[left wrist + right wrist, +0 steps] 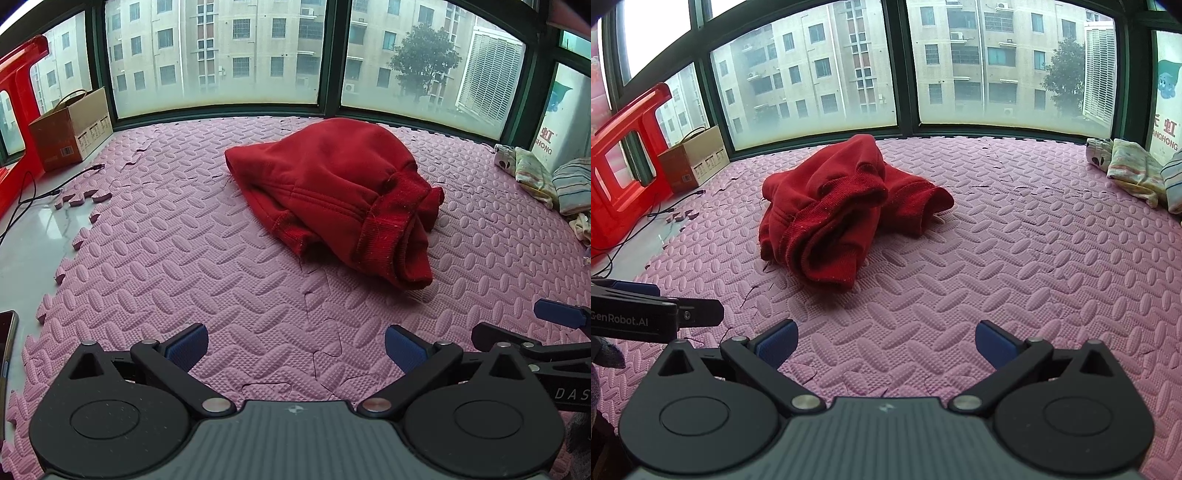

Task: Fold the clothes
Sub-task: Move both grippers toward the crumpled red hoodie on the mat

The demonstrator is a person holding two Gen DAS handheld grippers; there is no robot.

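Observation:
A red sweatshirt (340, 192) lies crumpled in a heap on the pink foam mat (184, 266), ribbed hem and cuffs toward me. It also shows in the right wrist view (846, 214). My left gripper (295, 349) is open and empty, low over the mat, short of the heap. My right gripper (886, 343) is open and empty, also short of the heap. The right gripper's tip shows at the right edge of the left view (557, 314); the left gripper's body shows at the left edge of the right view (653, 314).
A cardboard box (70, 133), a red plastic stool (620, 166) and black cables (33, 195) stand at the left by the windows. Other folded clothes (546, 181) lie at the right edge. A phone (7, 339) lies on bare floor at the left.

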